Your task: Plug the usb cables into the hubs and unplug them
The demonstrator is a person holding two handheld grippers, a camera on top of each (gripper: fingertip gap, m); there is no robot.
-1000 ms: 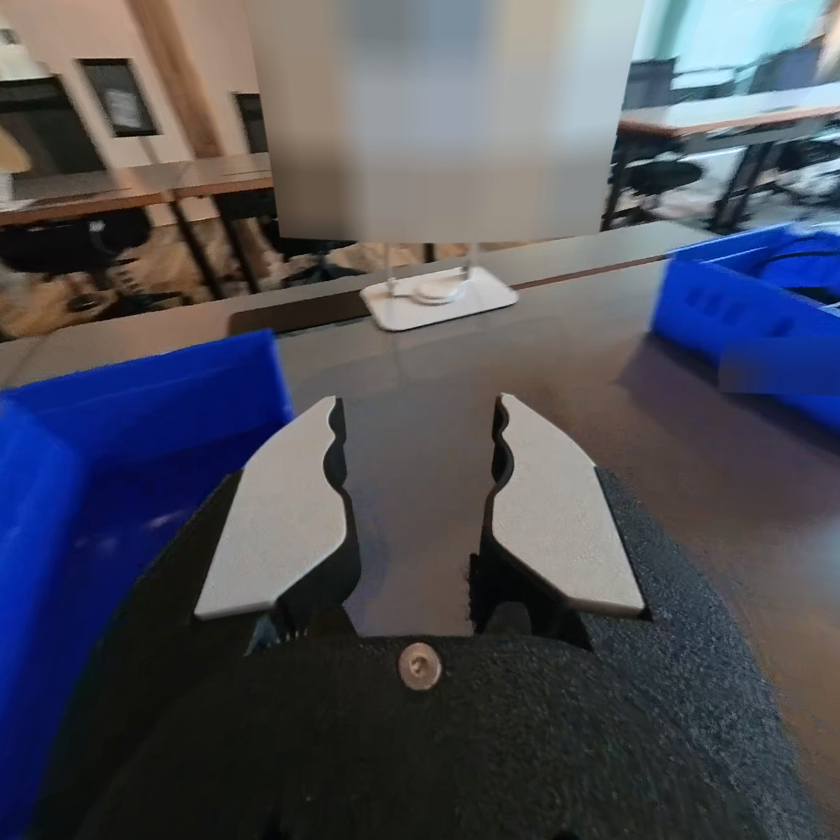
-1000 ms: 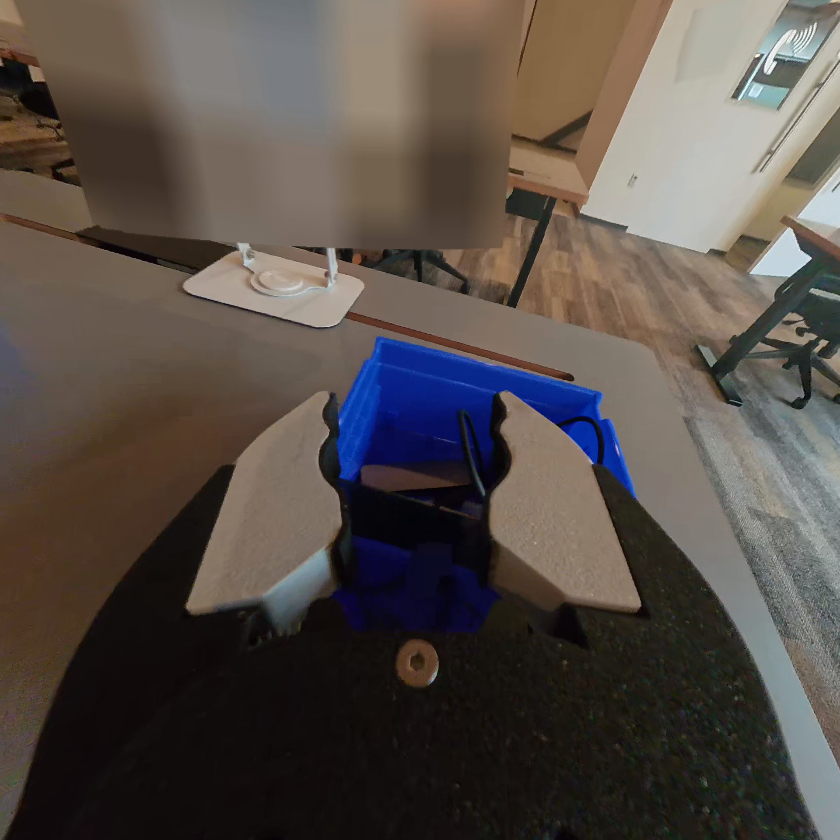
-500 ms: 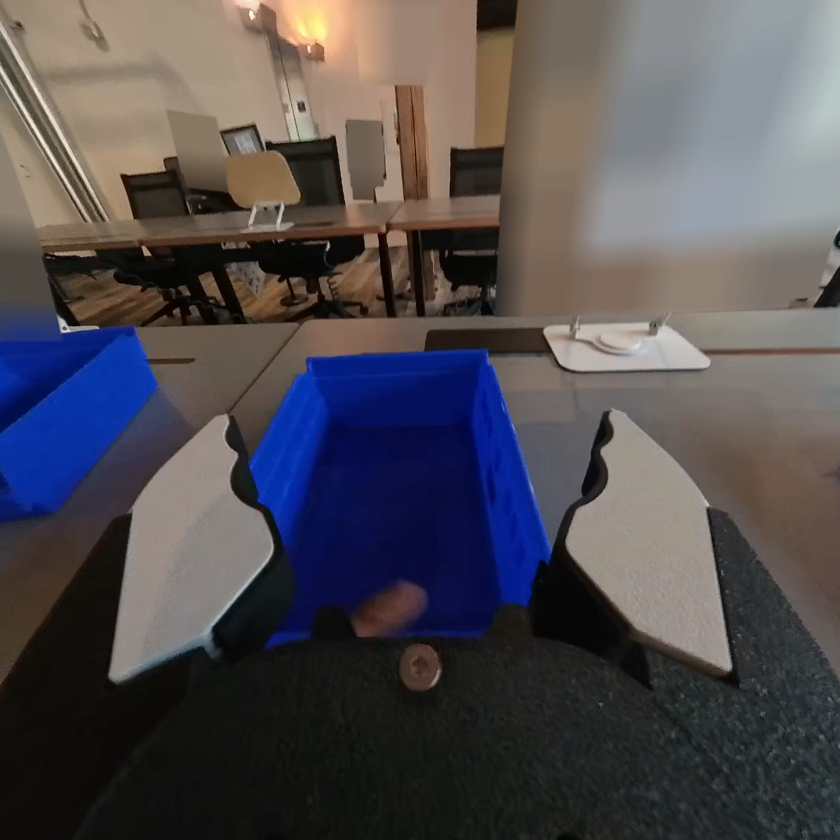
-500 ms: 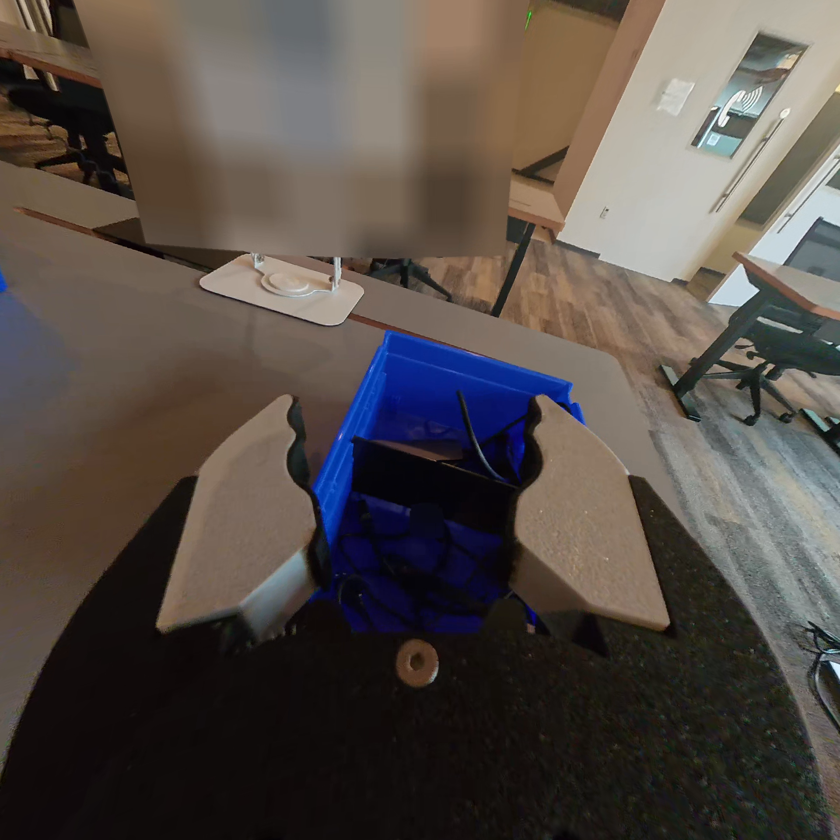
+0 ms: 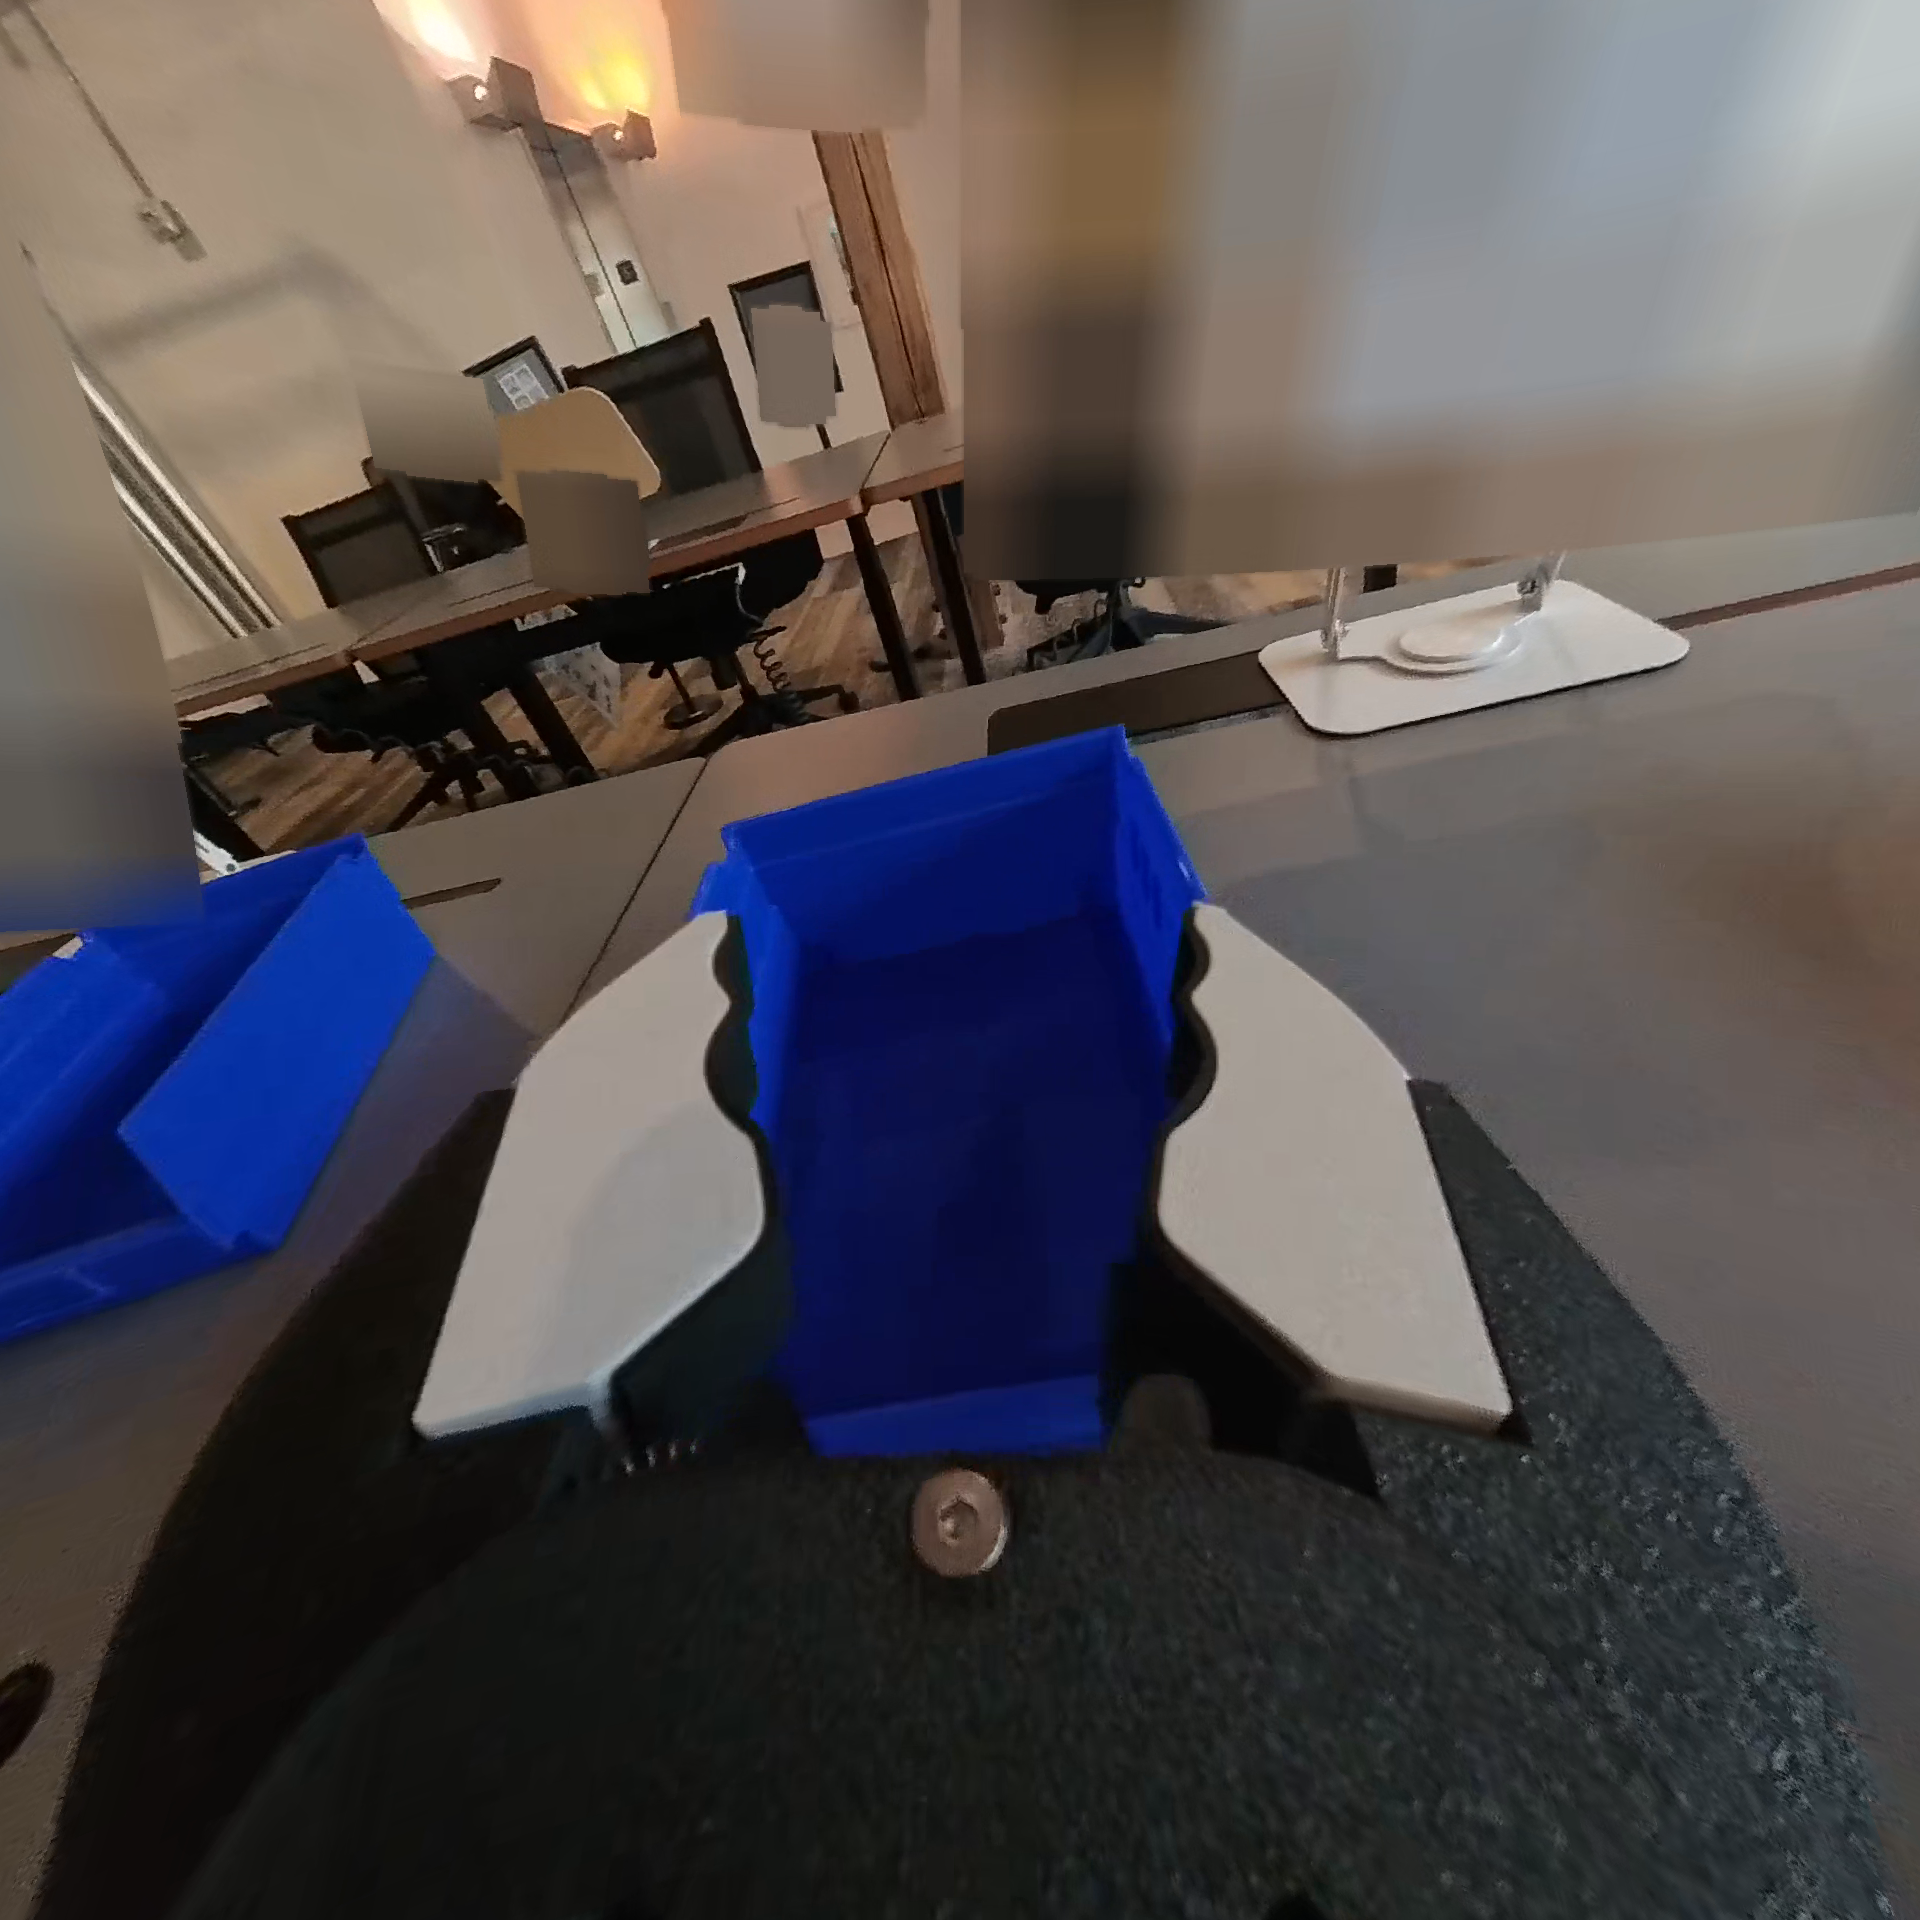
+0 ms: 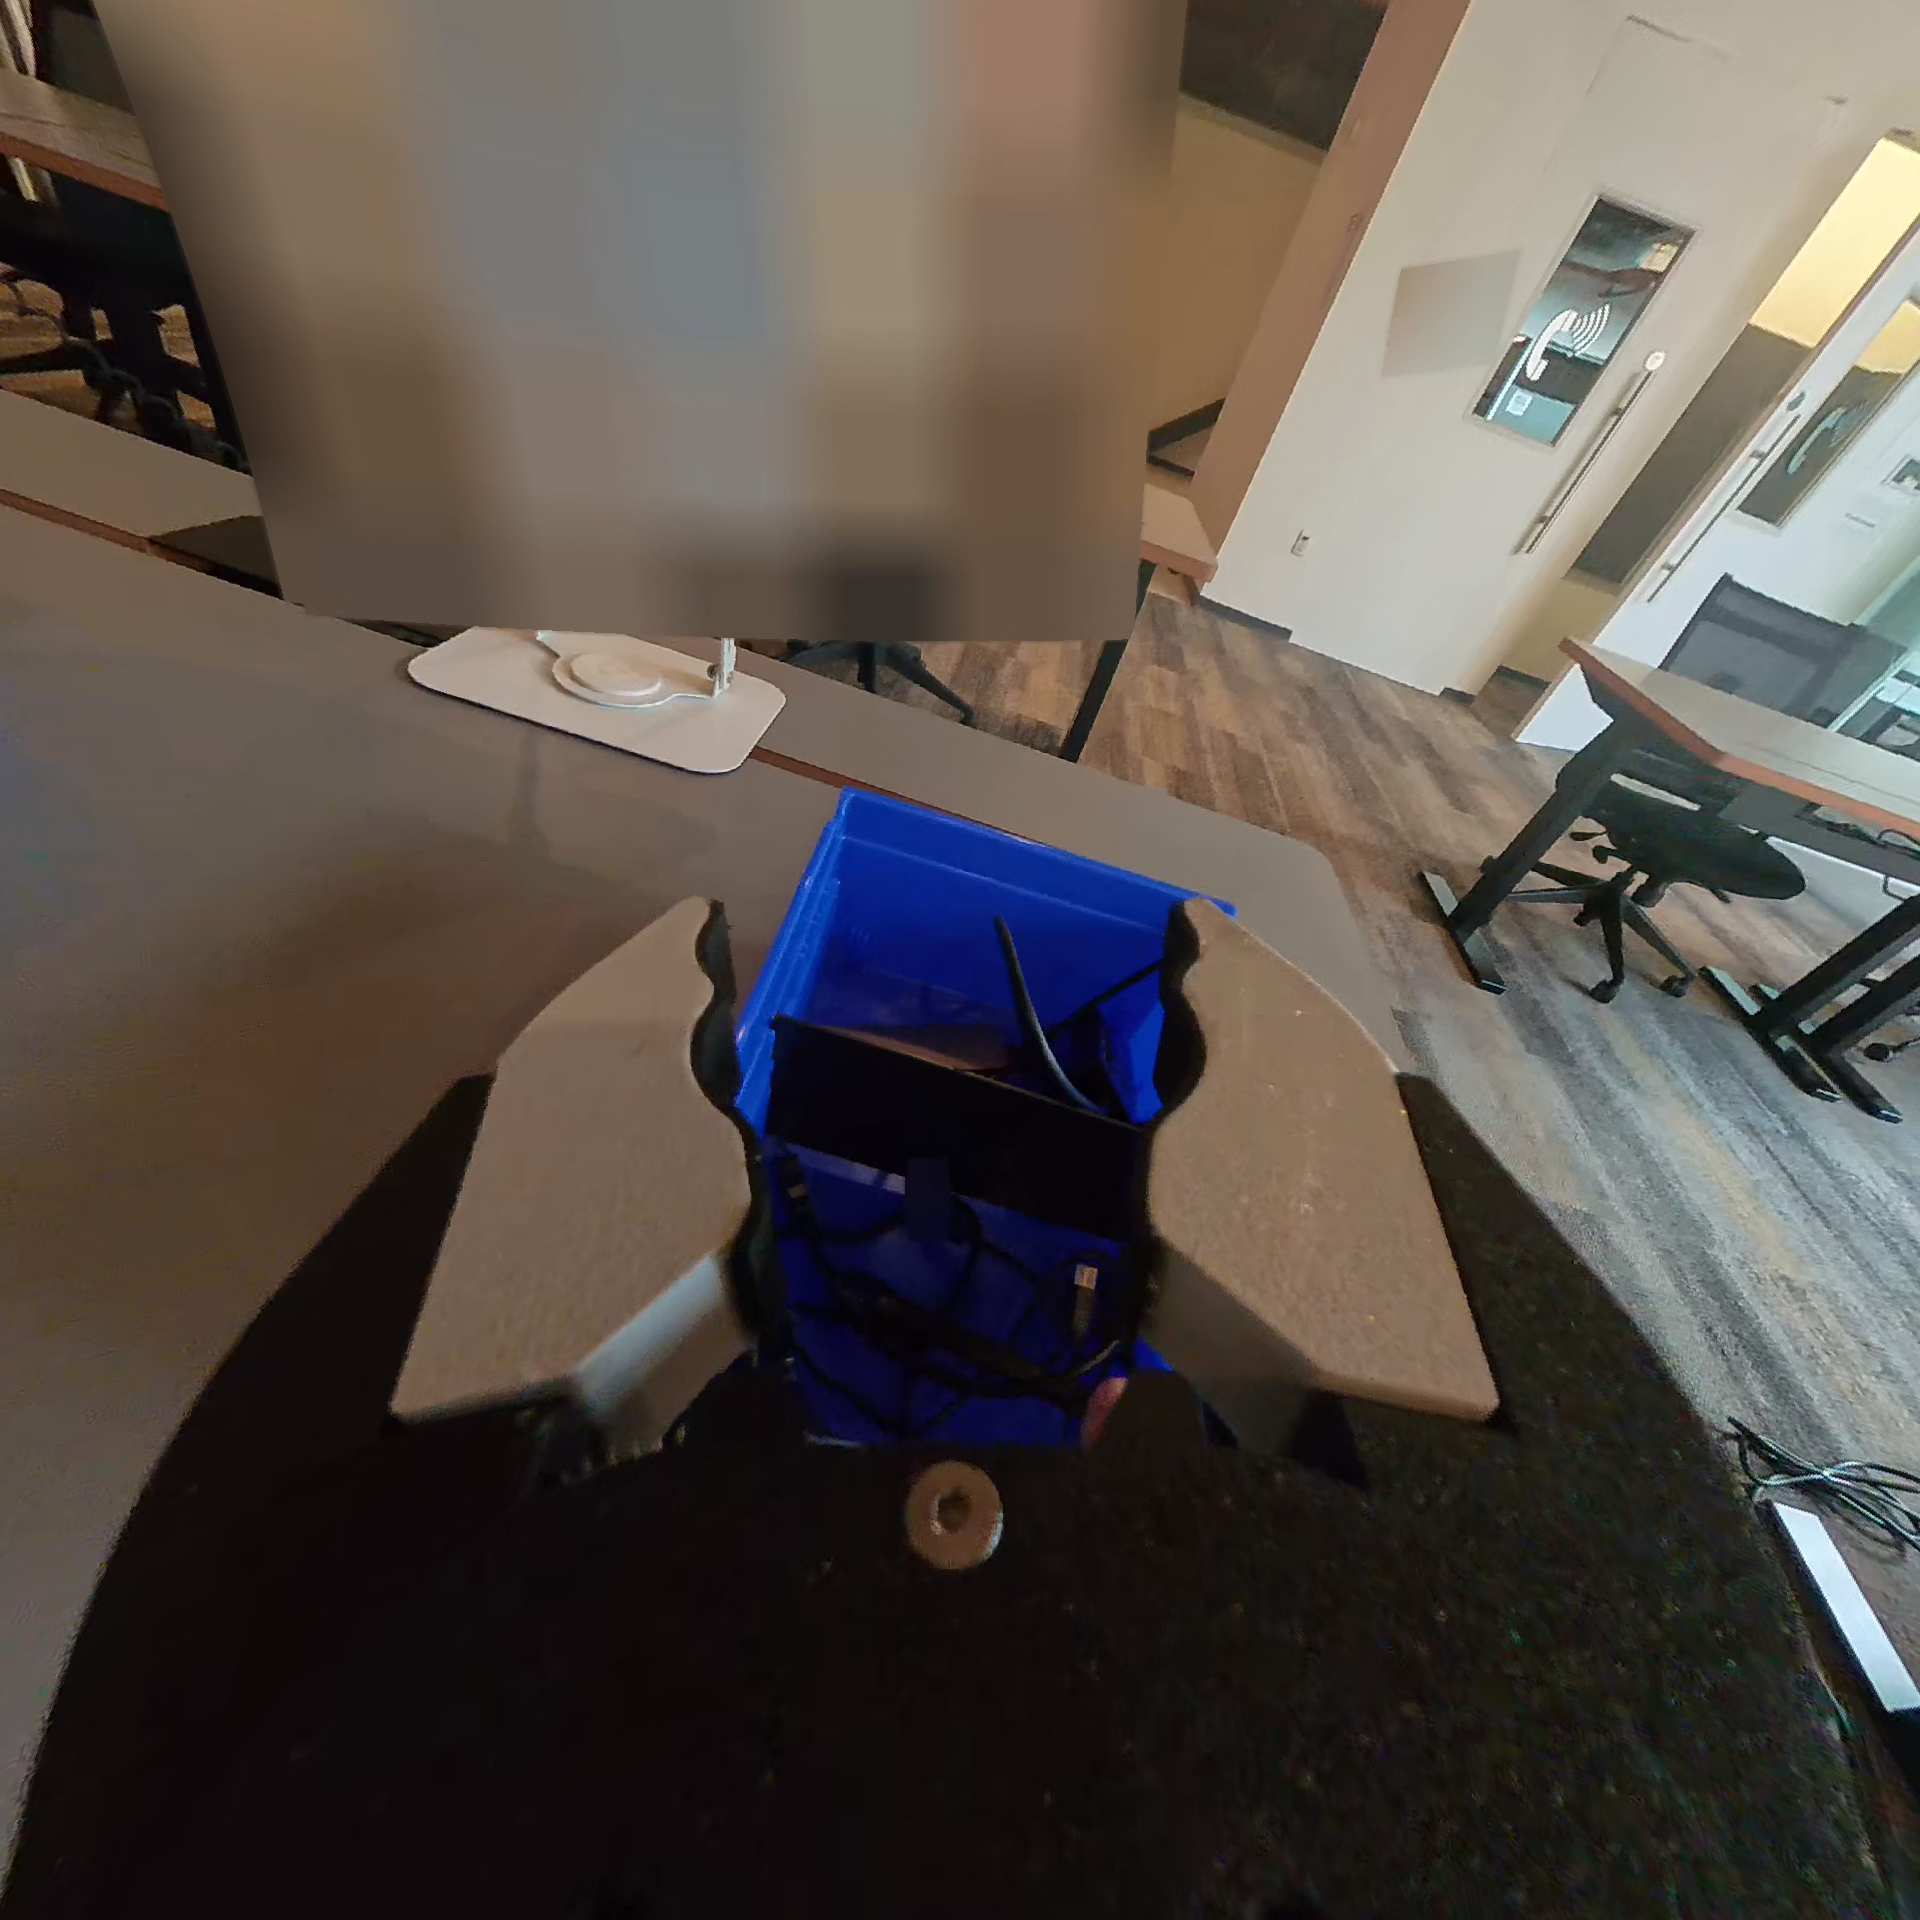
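Left wrist view showed the left gripper (image 5: 956,1039) with its jaws spread wide and holding nothing, poised over a blue bin (image 5: 935,862) that sat on the dark counter (image 5: 1558,852). As framed, the bin's side walls ran just inside the two grey fingers (image 5: 623,1195), but contact could not be judged. No cables or hubs could be made out inside this bin. A second blue bin (image 5: 260,1039) lay to the left, apart from the first. A white stand base (image 5: 1475,655) rested farther back on the counter, to the right.

Right wrist view showed the right gripper (image 6: 945,997) likewise released, jaws apart and empty, above another blue bin (image 6: 914,873) near the counter's far right corner. Inside it a black usb hub (image 6: 935,1132) leaned across the middle, tilted. Black usb cables (image 6: 935,1320) lay tangled on the bin floor in front of the hub, one silver plug (image 6: 1084,1283) showing among them, and one cable (image 6: 1023,997) rose behind the hub. Whether any cable was plugged into the hub could not be told. The white stand base (image 6: 603,686) stood beyond, to the left.
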